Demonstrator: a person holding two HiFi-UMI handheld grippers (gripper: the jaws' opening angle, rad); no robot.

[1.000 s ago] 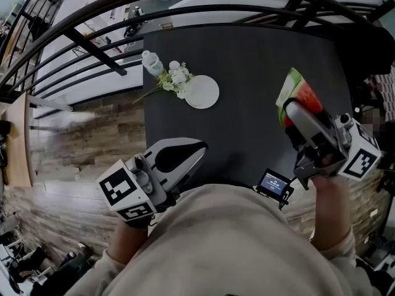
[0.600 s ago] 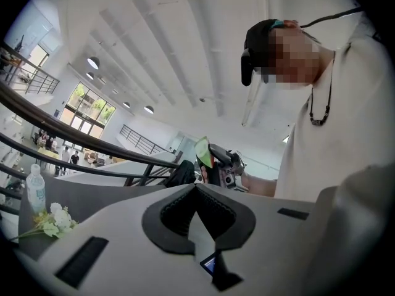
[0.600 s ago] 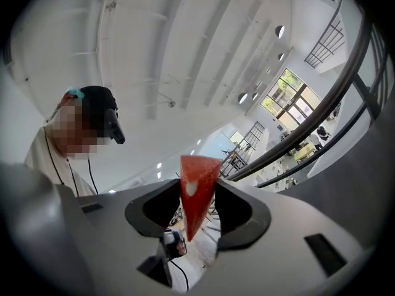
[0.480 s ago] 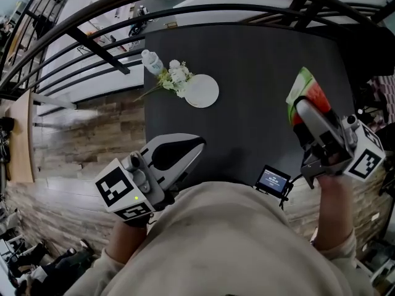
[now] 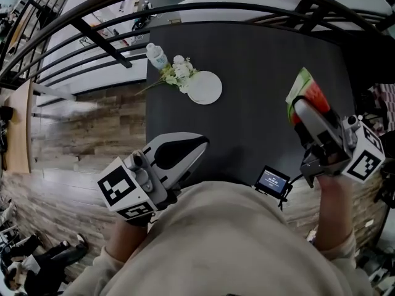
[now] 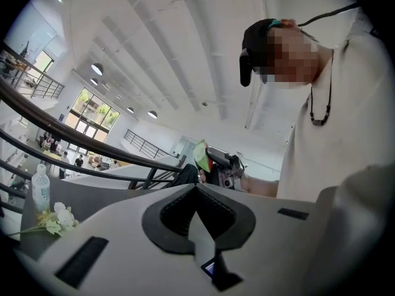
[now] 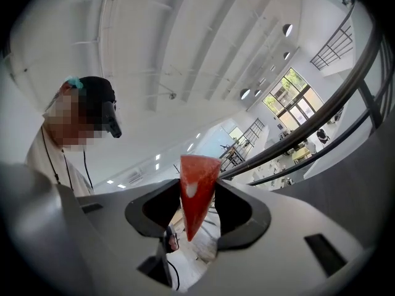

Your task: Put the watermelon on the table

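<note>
Jaws of right gripper (image 7: 197, 197) clamp the watermelon (image 7: 198, 176).

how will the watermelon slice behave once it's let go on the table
The watermelon slice is a thin wedge tapering to a point, so it will probably tip flat if stood on edge. It holds its shape between the right gripper's jaws, so it seems stiff. The table looks smooth, so it might slide a little.

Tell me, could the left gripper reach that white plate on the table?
Probably yes. The left gripper holds nothing, and only bare table lies between it and the plate; the flowers lie beyond the plate.
</note>
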